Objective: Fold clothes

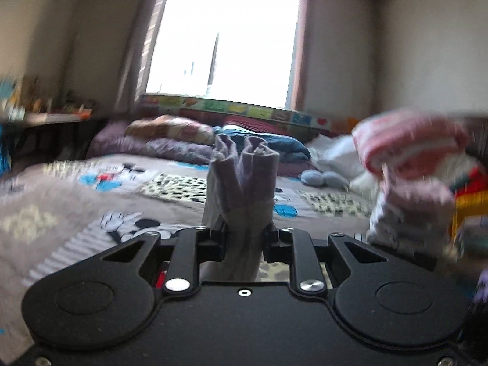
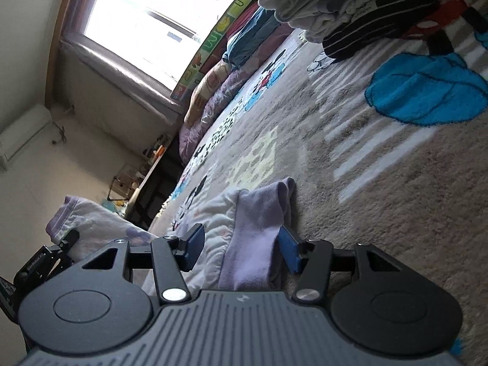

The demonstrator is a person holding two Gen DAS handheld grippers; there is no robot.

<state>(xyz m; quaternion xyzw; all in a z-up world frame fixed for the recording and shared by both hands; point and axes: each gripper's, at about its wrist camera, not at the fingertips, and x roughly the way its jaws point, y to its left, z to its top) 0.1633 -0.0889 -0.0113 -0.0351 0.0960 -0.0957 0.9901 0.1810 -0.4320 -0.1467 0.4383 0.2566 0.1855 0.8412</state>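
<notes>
Garment (image 2: 259, 231): soft, light, limp lilac-trimmed cloth lying on the blanket (image 2: 381, 164); best taken at its hems.
Left gripper (image 1: 242, 210): pinching a bunched lilac edge, lifted above the blanket.
Right gripper (image 2: 241, 244): jaws spread, straddling the lilac band, low over the blanket.
Folded stack (image 2: 335, 3): farther along the blanket.

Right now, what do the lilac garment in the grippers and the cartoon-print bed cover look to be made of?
The lilac garment, also bunched in the left gripper, looks like soft matte cotton knit: limp folds, a ribbed-looking hem, no sheen. The bed cover looks like plush, short-pile fleece or terry: fuzzy looped surface, matte. The exact fibre cannot be told for either.
</notes>
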